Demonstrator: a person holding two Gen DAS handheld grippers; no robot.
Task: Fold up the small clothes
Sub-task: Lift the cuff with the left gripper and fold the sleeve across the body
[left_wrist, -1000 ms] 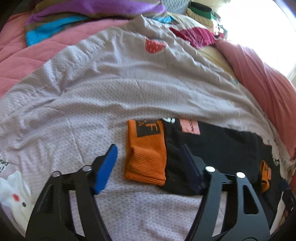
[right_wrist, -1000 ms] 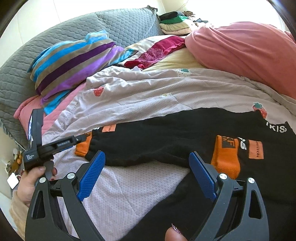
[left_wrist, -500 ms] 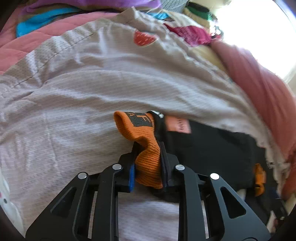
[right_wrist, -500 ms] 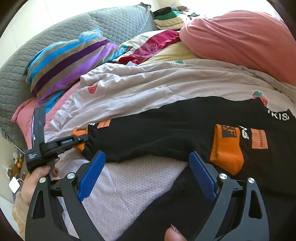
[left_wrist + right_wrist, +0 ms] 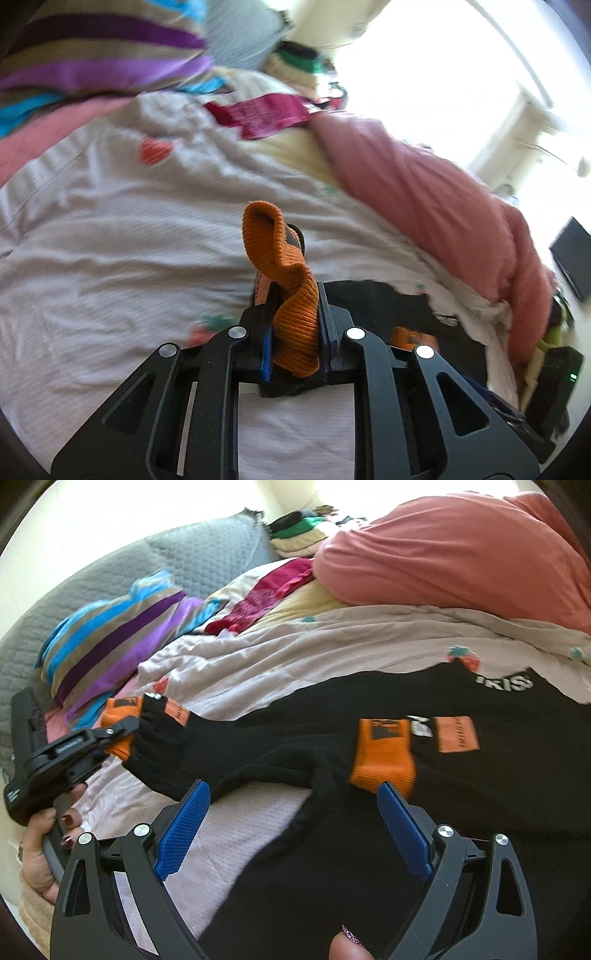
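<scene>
A black garment [image 5: 295, 738] with orange cuffs lies on the pale quilt [image 5: 258, 664]. My left gripper [image 5: 295, 325] is shut on the orange cuff [image 5: 291, 288] of its left sleeve and holds it lifted off the quilt. The same gripper [image 5: 110, 738] and cuff [image 5: 118, 720] show at the left of the right wrist view. My right gripper [image 5: 291, 827] is open and empty, low over the garment, with its right finger [image 5: 402, 827] just below the other orange cuff [image 5: 384, 757].
A striped purple and blue blanket [image 5: 110, 642], a grey pillow [image 5: 184, 565], a dark red cloth [image 5: 266, 594] and a pink duvet [image 5: 461, 554] lie at the back. Folded clothes [image 5: 299, 528] are stacked far behind.
My left gripper closed on the orange cuff and lifted it, dragging the sleeve up and toward the right. My right gripper stayed open and moved closer to the other cuff.
</scene>
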